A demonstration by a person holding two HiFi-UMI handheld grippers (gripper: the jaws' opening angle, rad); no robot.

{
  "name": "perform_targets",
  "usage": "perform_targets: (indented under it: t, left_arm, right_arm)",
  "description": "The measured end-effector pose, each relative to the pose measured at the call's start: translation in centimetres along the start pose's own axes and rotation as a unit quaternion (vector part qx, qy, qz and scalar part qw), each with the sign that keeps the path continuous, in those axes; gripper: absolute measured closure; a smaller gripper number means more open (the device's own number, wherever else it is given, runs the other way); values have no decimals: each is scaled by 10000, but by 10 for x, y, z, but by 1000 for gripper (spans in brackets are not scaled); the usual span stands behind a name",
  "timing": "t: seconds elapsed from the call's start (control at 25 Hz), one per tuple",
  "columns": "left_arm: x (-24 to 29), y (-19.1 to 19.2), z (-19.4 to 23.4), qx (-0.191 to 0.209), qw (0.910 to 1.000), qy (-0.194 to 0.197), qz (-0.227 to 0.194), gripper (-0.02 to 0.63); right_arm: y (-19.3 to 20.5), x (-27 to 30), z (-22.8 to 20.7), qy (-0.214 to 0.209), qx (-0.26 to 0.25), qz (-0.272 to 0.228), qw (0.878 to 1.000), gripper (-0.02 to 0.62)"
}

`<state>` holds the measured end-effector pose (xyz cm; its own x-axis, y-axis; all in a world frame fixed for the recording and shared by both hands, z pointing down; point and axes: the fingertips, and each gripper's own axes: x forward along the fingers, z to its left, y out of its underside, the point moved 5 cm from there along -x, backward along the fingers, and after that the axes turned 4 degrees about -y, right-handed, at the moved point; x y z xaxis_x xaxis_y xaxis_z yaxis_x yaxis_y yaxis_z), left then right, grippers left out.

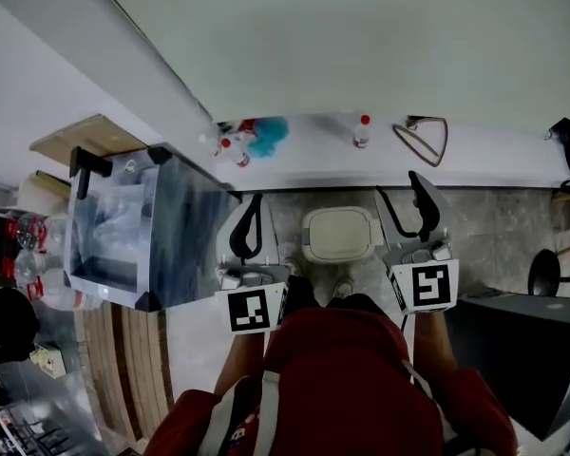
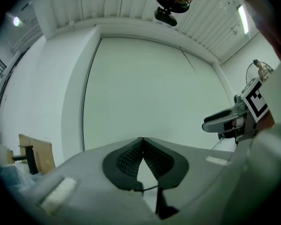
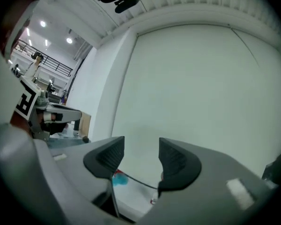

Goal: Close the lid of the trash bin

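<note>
We are standing in a workshop-like hall: mezzanine railing, ceiling lamps, ribbed roof panels.

The bin looks like smooth, matt cream plastic. The floor around the bin is grey, speckled and stone-like. Left of the bin, a box has glossy see-through walls, and the boards beside it show bare wood grain. The left tool and right tool are matt grey plastic, with black pads finely dotted.
</note>
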<state>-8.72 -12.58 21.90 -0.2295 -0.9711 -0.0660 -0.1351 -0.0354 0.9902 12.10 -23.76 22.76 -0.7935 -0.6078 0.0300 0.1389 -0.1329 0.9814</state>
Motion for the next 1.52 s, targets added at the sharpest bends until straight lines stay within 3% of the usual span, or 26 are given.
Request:
perform_targets:
  t: [0.2,0.48,0.68,1.08,1.52]
  left_arm:
    - [4,-42,12,78,9974,-149,-706,606]
    - [7,-47,22,110,9954,-314,-903,606]
    - [9,-37,19,33,9969,-299,-729,606]
    - [13,-33,8,79,9978,-162,-630,606]
    - [14,-29,2,63,9982,-73,-598,606]
  right_arm:
    - [-48,-4,-22,393,-266,-660,9967,368]
    - [-47,2,-22,366,-384,-598,9968,370]
    - [-39,4,-21,332,-388,-515,9974,405]
    - [-36,-4,-31,465,-248,-625,9967,587]
    - [-32,-9,-32,567,-356,-590,9960,595]
